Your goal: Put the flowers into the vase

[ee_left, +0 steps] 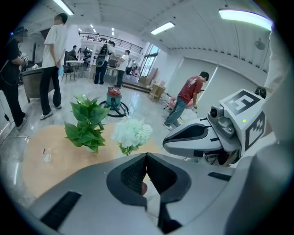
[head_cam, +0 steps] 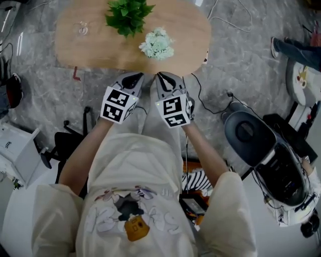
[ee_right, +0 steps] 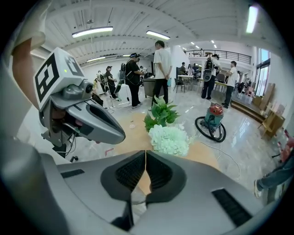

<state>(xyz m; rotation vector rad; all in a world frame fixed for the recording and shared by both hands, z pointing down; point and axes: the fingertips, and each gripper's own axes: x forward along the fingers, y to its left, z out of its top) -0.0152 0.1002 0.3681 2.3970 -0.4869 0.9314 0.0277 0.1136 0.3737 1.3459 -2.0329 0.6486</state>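
Note:
A bunch of pale white-green flowers (head_cam: 157,44) stands upright near the front edge of the oval wooden table (head_cam: 90,47); the bunch (ee_left: 132,133) (ee_right: 169,139) shows ahead of both jaws. Behind it is a leafy green plant (head_cam: 129,15) (ee_left: 87,121) (ee_right: 161,114). A small clear glass thing (head_cam: 83,29) sits at the table's left. I cannot tell what the flowers stand in. My left gripper (head_cam: 134,76) (ee_left: 146,155) and right gripper (head_cam: 163,76) (ee_right: 145,152) hang side by side just short of the table, both shut with nothing between the jaws.
A black chair (head_cam: 70,140) stands at the left of the person, a dark grey machine (head_cam: 261,145) at the right. Cables lie on the marble floor. A red vacuum cleaner (ee_right: 212,120) and several standing people (ee_right: 161,69) are beyond the table.

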